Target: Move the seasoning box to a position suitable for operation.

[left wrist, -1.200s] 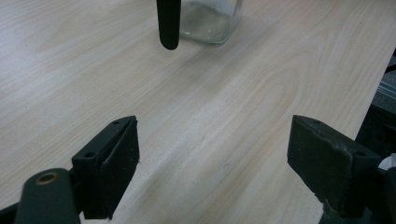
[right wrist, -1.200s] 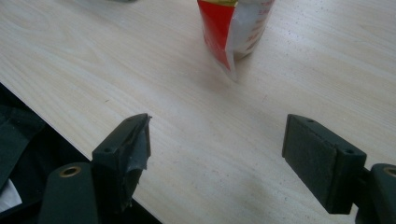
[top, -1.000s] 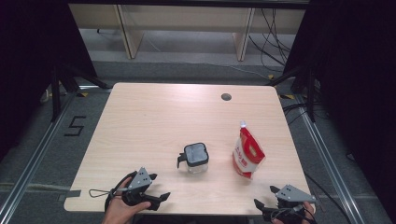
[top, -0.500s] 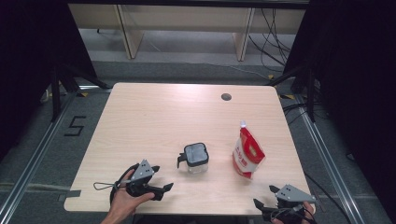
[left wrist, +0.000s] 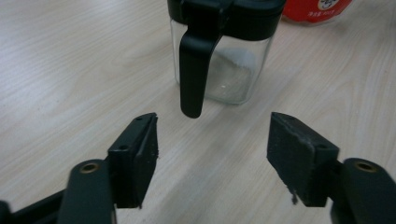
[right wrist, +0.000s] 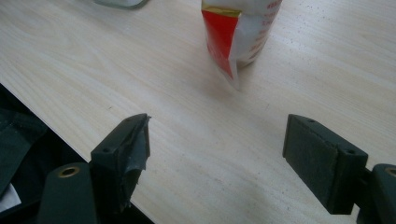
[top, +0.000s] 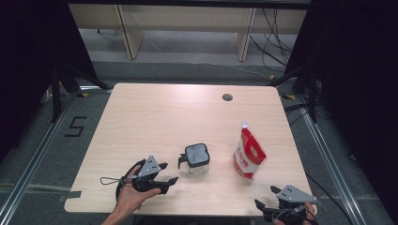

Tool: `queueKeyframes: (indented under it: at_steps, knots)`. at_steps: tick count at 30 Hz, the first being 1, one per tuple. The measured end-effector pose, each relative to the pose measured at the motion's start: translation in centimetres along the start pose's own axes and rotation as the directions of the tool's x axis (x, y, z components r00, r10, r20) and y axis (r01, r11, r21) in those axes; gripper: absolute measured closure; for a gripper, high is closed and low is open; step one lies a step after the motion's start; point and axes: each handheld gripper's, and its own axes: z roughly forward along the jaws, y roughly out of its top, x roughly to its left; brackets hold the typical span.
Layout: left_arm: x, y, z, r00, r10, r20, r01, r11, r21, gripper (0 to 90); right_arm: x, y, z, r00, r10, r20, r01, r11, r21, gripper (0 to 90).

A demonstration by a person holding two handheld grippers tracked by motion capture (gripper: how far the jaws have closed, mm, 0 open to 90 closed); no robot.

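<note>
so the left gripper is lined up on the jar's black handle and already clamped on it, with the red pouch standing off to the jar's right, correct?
Not clamped. In the left gripper view the left gripper is open, its jaws just closing with the jar's black handle ahead of them, untouched. The red pouch does stand right of the jar.

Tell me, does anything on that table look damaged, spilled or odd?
Nothing is spilled: the glass jar and the red pouch stand upright. One oddity: a pad on the right tongs looks torn and ragged at its edge.
</note>
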Motion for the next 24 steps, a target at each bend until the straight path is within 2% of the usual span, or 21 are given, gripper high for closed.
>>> queueKeyframes:
  at_steps: [1, 2, 4, 5, 6, 10, 11, 12, 13, 15, 16, 17, 18, 20, 21, 22, 23, 24]
  knots:
    - [0.0, 0.1, 0.0, 0.9998, 0.02, 0.001, -0.02, 0.9998, 0.002, 35.4, 0.0, 0.0, 0.0, 1.0, 0.0, 0.0, 0.0, 1.0, 0.0, 24.0]
    - [0.0, 0.2, 0.1, 0.9993, 0.037, 0.0, -0.037, 0.9993, 0.003, 37.2, 0.1, 0.0, 0.1, 0.9996, 0.018, -0.02, -0.018, 1.0, 0.007, 24.0]
    - [0.0, 0.4, 0.3, 0.9995, 0.032, -0.006, -0.032, 0.9995, -0.004, 43.9, 0.1, 0.0, 0.1, 0.9996, 0.014, -0.026, -0.014, 1.0, 0.011, 24.0]
    - [0.1, 0.5, 0.4, 0.9989, 0.047, -0.007, -0.047, 0.9989, -0.005, 43.9, 0.1, 0.0, 0.1, 0.9996, 0.014, -0.026, -0.014, 1.0, 0.011, 24.0]
    - [0.2, 0.6, 0.7, 0.9996, 0.029, -0.008, -0.029, 0.9995, -0.015, 47.5, 0.1, 0.0, 0.0, 0.9998, 0.015, -0.015, -0.015, 1.0, 0.016, 24.0]
    - [0.4, 0.9, 1.1, 0.9996, 0.026, -0.004, -0.027, 0.9993, -0.028, 50.6, 0.2, 0.0, 0.1, 0.9995, 0.018, -0.024, -0.017, 1.0, 0.015, 24.0]
    - [0.5, 1.0, 1.3, 0.9993, 0.037, 0.007, -0.036, 0.9988, -0.033, 50.6, 0.2, 0.0, 0.1, 0.9995, 0.019, -0.025, -0.018, 1.0, 0.017, 24.0]
    - [0.3, 1.1, 1.5, 0.9999, 0.017, -0.002, -0.017, 0.9996, -0.023, 50.9, 0.4, 0.0, 0.0, 0.9993, 0.035, -0.016, -0.035, 0.999, 0.023, 24.0]
    - [0.3, 1.2, 1.6, 0.9998, 0.021, -0.001, -0.021, 0.9995, -0.025, 51.1, 0.5, 0.0, 0.0, 0.9983, 0.055, -0.021, -0.054, 0.998, 0.028, 24.1]
    - [0.4, 1.4, 1.9, 0.9998, 0.019, -0.006, -0.019, 0.9995, -0.024, 51.9, 0.4, 0.0, 0.1, 0.9991, 0.038, -0.02, -0.037, 0.999, 0.021, 24.1]
    - [0.5, 1.5, 2.2, 1.0, -0.006, -0.001, 0.006, 0.9995, -0.031, 53.0, 0.3, 0.0, 0.1, 0.9996, 0.02, -0.02, -0.02, 1.0, 0.011, 24.1]
    - [0.5, 1.5, 2.2, 1.0, -0.006, -0.001, 0.006, 0.9995, -0.031, 54.0, 0.3, 0.0, 0.1, 0.9996, 0.02, -0.02, -0.02, 1.0, 0.011, 24.1]
    - [0.6, 1.6, 2.5, 0.9999, 0.005, -0.012, -0.005, 0.9993, -0.038, 54.9, 0.2, 0.0, 0.1, 0.9998, 0.006, -0.017, -0.006, 1.0, 0.015, 24.2]
    - [0.7, 1.7, 2.6, 0.9999, 0.014, -0.005, -0.014, 0.9989, -0.045, 56.0, 0.2, 0.1, 0.2, 0.9998, 0.003, -0.017, -0.003, 1.0, 0.013, 24.2]
    - [0.8, 1.8, 2.8, 0.9996, 0.025, -0.011, -0.025, 0.9982, -0.054, 59.2, 0.2, 0.1, 0.2, 0.9998, -0.011, -0.015, 0.011, 1.0, 0.014, 24.2]
    - [0.8, 1.8, 2.8, 0.9996, 0.025, -0.011, -0.025, 0.9982, -0.054, 60.1, 0.2, 0.1, 0.2, 0.9998, -0.011, -0.015, 0.011, 1.0, 0.014, 24.2]
    - [0.9, 1.9, 3.0, 0.9991, 0.042, -0.006, -0.042, 0.9976, -0.055, 60.1, 0.4, 0.0, 0.2, 0.9997, 0.011, -0.023, -0.01, 1.0, 0.022, 24.2]
    - [0.9, 1.9, 3.1, 0.999, 0.043, -0.008, -0.043, 0.9972, -0.061, 61.8, 0.4, 0.1, 0.2, 0.9997, 0.006, -0.025, -0.006, 1.0, 0.019, 24.3]
